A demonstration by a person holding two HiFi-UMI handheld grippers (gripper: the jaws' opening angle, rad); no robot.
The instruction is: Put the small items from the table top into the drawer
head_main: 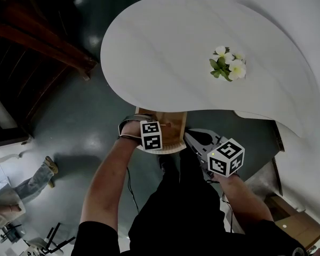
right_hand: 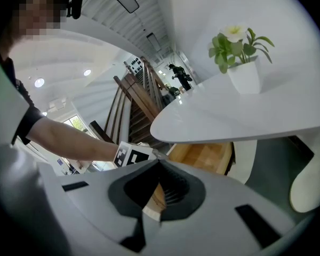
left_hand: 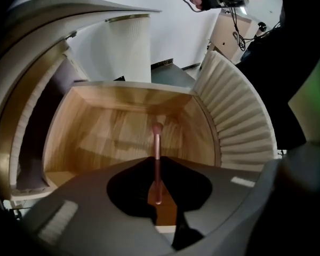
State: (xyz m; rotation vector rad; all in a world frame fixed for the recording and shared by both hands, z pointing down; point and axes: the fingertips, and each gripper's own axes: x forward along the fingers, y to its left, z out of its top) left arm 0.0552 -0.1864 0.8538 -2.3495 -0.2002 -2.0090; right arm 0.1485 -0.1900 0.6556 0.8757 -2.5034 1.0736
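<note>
Under the white table top [head_main: 165,47] a wooden drawer [head_main: 174,122] stands pulled open. My left gripper [head_main: 159,128] hangs over it. In the left gripper view the left gripper [left_hand: 157,164] is shut on a thin pink metallic stick [left_hand: 157,143], like a pen. The stick points forward over the bare drawer floor [left_hand: 112,127]. My right gripper [head_main: 194,140] is just right of the drawer, lower than the table edge. In the right gripper view its jaws [right_hand: 159,163] meet at the tips with nothing held, and the drawer [right_hand: 202,154] shows beyond them.
A small potted plant with white flowers [head_main: 228,64] [right_hand: 242,52] stands on the table. A ribbed white panel [left_hand: 234,116] curves along the drawer's right side. Dark wooden stairs [head_main: 42,36] are at the left, a cardboard box [head_main: 293,223] at the lower right.
</note>
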